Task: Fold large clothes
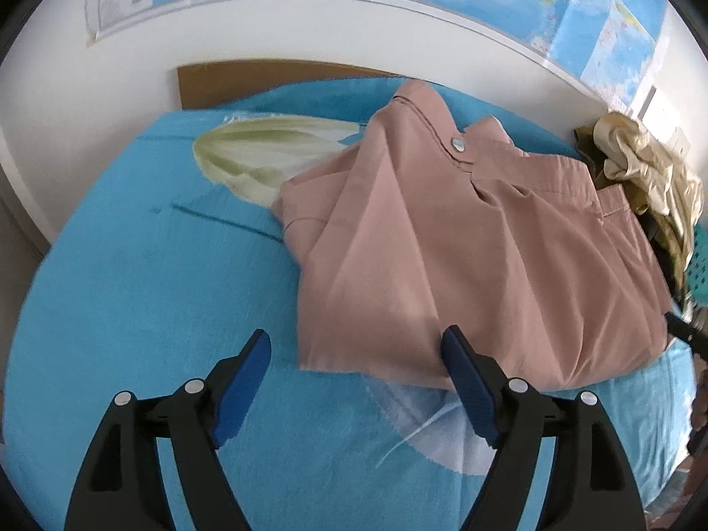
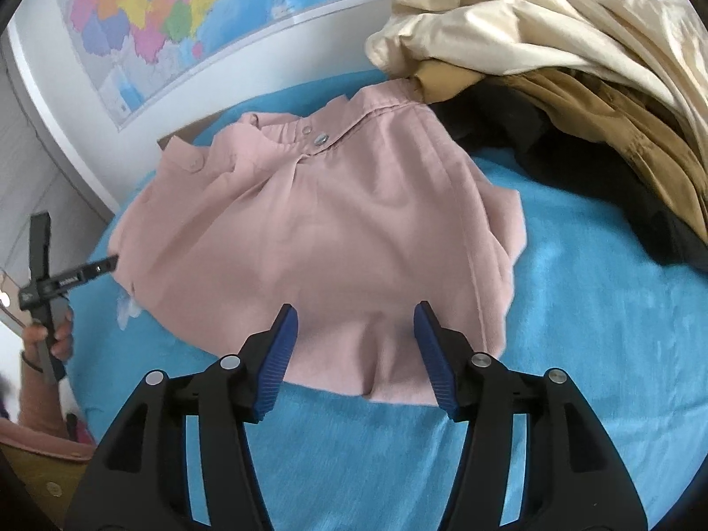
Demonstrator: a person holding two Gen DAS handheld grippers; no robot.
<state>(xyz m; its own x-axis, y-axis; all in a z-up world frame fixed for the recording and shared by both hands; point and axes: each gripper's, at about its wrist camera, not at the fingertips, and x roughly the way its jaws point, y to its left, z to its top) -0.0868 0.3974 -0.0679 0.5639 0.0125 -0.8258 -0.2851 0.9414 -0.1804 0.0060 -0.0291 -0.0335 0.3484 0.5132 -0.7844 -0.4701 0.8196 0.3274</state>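
Two claws hang over a bed spread with a blue sheet (image 2: 597, 332), both tilted down at its near edge. Jaws of the left claw (image 1: 354, 380) stand wide apart with nothing pinched; its right pad sits at the near hem of the pink garment (image 1: 464, 243), its left pad over bare sheet. Jaws of the right claw (image 2: 354, 354) are roughly half open, straddling the same hem near its middle without pressing it. That garment lies folded and fairly flat, its long axis running from the near hem away to the buttoned waistband (image 2: 323, 137), which points toward the wall map (image 2: 155, 22) beyond the bed's far edge. Just beside the waistband, toward the far right corner, sits a heap of cream, tan and dark clothes (image 2: 553, 53).
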